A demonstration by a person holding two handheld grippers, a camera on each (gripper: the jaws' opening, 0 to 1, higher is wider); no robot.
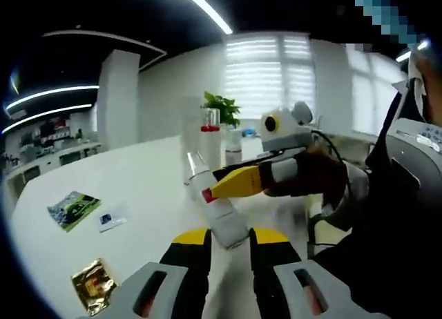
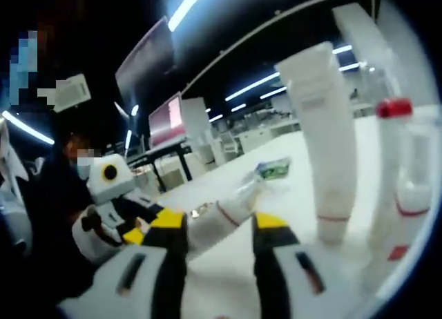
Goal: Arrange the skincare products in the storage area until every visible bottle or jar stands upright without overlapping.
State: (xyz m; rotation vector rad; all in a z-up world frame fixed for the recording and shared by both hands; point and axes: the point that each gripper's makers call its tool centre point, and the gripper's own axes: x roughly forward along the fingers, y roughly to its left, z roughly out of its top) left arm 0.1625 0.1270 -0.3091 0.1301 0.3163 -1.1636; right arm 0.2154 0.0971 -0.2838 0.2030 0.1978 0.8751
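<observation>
Two grippers meet on one clear bottle (image 1: pixel 214 205), which lies tilted above the white table (image 1: pixel 138 188) rather than standing. In the left gripper view, the left gripper (image 1: pixel 228 246) has its yellow-tipped jaws set narrowly on either side of the bottle's lower end, holding it, while the right gripper (image 1: pixel 231 184) comes in from the right and its yellow jaw lies against the bottle's middle, near a red band. In the right gripper view the same bottle (image 2: pixel 221 219) runs slantwise between the right gripper's (image 2: pixel 219 229) own jaws, which close on it, and the left gripper (image 2: pixel 131 226) shows at the left, held by a person in dark clothes.

Three flat packets lie well apart from the bottle on the table: one green (image 1: pixel 72 208), one small and pale with a dark patch (image 1: pixel 110 217), one gold (image 1: pixel 93 284).

Standing upright in the right gripper view are one tall white tube (image 2: pixel 324 139) and, beside it, one clear bottle with a red cap (image 2: pixel 394 174). Further bottles at the far right are too blurred to count.
</observation>
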